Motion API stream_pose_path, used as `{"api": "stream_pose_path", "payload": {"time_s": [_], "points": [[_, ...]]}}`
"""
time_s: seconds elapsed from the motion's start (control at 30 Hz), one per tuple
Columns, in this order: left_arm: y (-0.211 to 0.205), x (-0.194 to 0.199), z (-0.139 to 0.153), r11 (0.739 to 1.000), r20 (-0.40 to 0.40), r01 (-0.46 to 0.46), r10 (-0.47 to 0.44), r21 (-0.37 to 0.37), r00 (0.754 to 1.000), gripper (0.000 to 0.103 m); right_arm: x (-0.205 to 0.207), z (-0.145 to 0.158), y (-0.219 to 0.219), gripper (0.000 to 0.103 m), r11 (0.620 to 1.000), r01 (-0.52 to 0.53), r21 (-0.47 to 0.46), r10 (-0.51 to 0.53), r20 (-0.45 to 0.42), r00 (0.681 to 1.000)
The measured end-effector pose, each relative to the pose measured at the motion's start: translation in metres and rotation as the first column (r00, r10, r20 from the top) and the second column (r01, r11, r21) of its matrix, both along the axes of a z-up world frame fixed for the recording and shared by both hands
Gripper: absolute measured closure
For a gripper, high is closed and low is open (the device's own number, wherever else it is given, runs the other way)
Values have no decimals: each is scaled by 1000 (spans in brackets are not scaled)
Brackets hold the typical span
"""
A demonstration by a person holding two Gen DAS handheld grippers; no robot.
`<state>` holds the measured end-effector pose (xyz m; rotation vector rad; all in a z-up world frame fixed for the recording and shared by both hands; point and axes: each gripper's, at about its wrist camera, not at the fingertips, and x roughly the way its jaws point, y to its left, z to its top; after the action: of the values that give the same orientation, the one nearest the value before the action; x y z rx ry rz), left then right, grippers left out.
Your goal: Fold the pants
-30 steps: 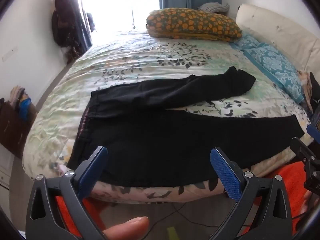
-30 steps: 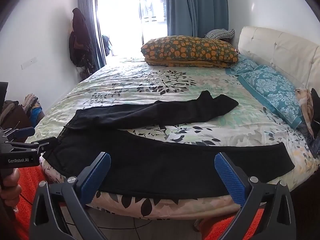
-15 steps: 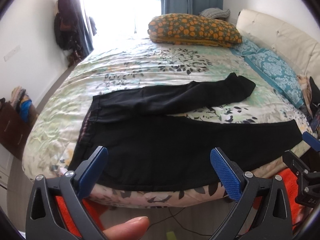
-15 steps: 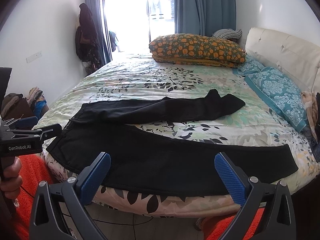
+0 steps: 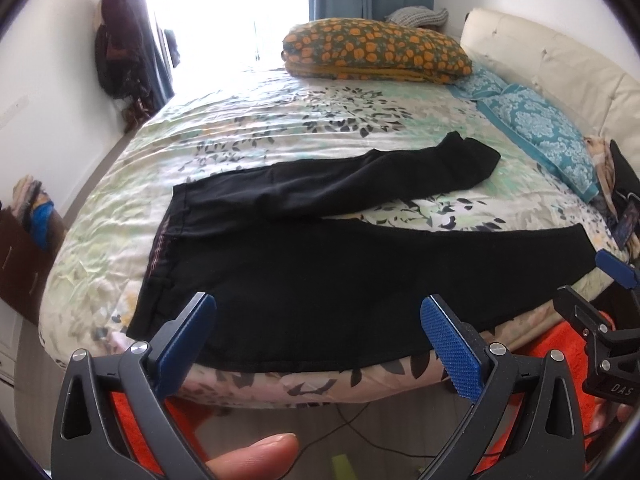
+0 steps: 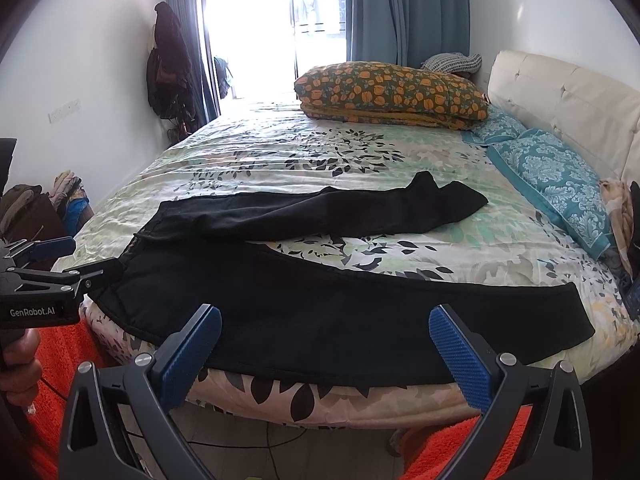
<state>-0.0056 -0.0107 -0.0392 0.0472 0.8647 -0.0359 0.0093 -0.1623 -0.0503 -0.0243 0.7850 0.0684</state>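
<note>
Black pants were spread flat, legs splayed, on the bed. Both the left gripper and right gripper were held wide open, empty, short of the bed's near edge.

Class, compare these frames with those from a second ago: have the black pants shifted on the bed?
No. The black pants lie the same way against the leaf print of the bedspread, both legs spread apart. Only the cameras have drifted, so the whole scene slides together.

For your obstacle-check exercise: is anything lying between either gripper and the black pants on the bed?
Nothing visible does. The black pants lie spread at the bed's near edge, directly ahead of the open left gripper and the open right gripper. The pillows sit beyond.
</note>
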Motion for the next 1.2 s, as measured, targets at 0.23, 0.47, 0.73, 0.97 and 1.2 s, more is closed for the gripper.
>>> {"api": "stream_pose_path", "payload": {"time_s": [0.23,0.47,0.73,0.97,1.2], "points": [[3,5,-5,1000,-7,-9,9,-1,1000,1,5,-8,-3,0,1000,-14,-1,14,-8,1000],[1,22,-19,1000,-24,-22,22,-12,999,1,69,-22,-65,0,1000,11,-26,-11,15,1000],[-10,60,-45,998,-92,-57,58,19,994,1,259,-97,-252,1,908,323,267,-299,-128,946],[-10,84,-68,992,-140,-90,102,84,985,1,399,-179,-371,22,763,529,372,-427,-325,844],[-15,103,-88,988,-197,-96,118,118,973,1,458,-211,-377,33,808,531,254,-441,-337,832]]}}
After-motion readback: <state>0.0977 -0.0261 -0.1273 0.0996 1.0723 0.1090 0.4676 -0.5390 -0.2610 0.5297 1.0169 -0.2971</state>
